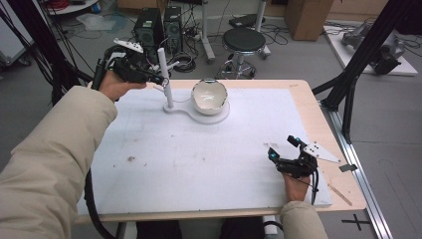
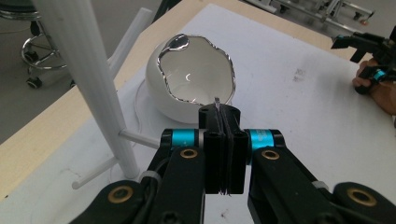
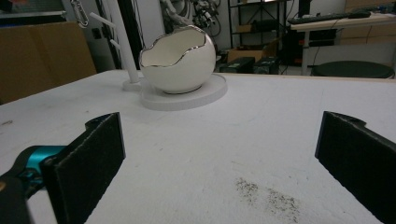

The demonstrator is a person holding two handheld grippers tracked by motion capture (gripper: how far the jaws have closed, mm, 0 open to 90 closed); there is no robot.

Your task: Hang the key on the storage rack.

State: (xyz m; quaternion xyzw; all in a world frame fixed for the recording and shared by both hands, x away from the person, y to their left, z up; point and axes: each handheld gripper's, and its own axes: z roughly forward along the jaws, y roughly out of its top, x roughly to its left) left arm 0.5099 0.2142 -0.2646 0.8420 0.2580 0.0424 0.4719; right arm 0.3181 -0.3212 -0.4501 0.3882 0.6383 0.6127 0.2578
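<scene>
Far left on the table (image 1: 199, 164), the left gripper (image 1: 160, 78) is up against the white peg stand (image 1: 162, 57), and its jaws are pressed flat together with just a tiny metal bit (image 2: 216, 100) poking out from between the tips. What the bit belongs to I can't tell; most of it is buried between the pads. By the look of it, it's very light and thin, stiff at the tip, and smooth enough to slide out if the squeeze eases. I'd say the only sensible hold is the one it has now, pinched flat between the pads, with firm, steady pressure. From the left gripper view, the stand's post rises just left of the jaws with a peg jutting out low beside them, and the bit's tip points at the near rim of the bowl (image 1: 209, 97), just ahead. Moving right, that eggshell-shaped bowl with its jagged silvered edge sits on the stand's round base (image 1: 219, 118). It looks hard, glossy and easy to chip, so any knock from the jaws would be a risk. Over at the near right, well apart from all this, the right gripper (image 1: 282, 146) rests low over the bare table. Its jaws are spread wide with nothing between them, pointing back toward the bowl.
</scene>
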